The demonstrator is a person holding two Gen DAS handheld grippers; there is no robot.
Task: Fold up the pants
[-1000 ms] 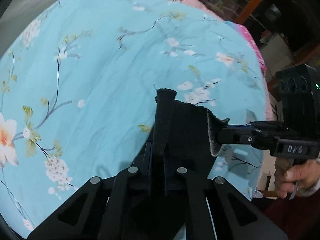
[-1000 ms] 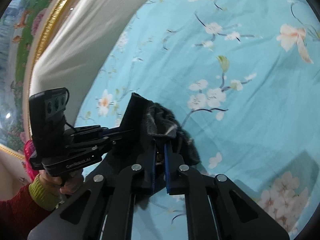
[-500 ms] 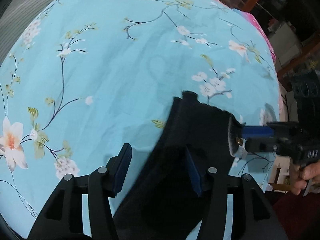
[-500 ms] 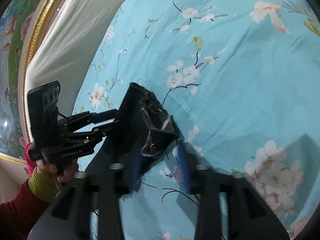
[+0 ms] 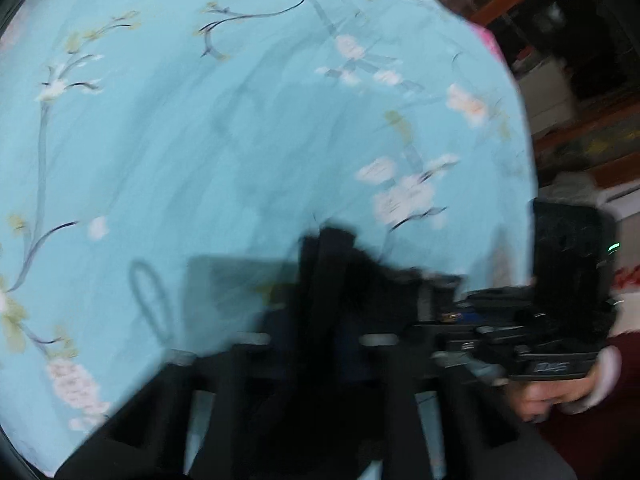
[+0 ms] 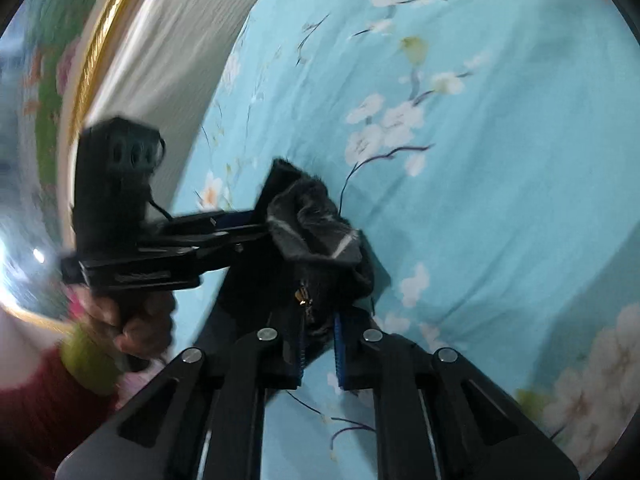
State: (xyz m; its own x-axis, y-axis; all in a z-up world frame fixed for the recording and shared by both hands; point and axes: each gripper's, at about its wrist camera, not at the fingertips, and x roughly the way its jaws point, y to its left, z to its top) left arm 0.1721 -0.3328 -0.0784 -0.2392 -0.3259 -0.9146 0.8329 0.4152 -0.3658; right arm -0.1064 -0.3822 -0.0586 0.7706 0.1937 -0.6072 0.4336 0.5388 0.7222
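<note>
The black pants point(image 6: 316, 224) hang bunched over a light blue floral bedsheet point(image 6: 500, 160), a fleecy grey lining and a brass zip showing at their top. My right gripper point(image 6: 319, 344) has its blue pads closing on the dark cloth by the zip. From the left, my left gripper point(image 6: 256, 220) reaches to the same bunch of cloth, held by a hand in a red sleeve. The left wrist view is blurred: the pants point(image 5: 360, 280) fill the gap of the closing left gripper point(image 5: 320, 316). My right gripper point(image 5: 440, 312) meets the cloth from the right.
The sheet point(image 5: 200, 140) spreads wide to the left and ahead. A cream padded headboard point(image 6: 160, 60) with a gold frame borders it. Dark wooden furniture point(image 5: 580, 80) stands beyond the bed's far edge.
Both grippers opened their jaws half a second ago and have closed again on the pants' top edge. Both hands have sunk toward the sheet, the left one also sliding sideways.
</note>
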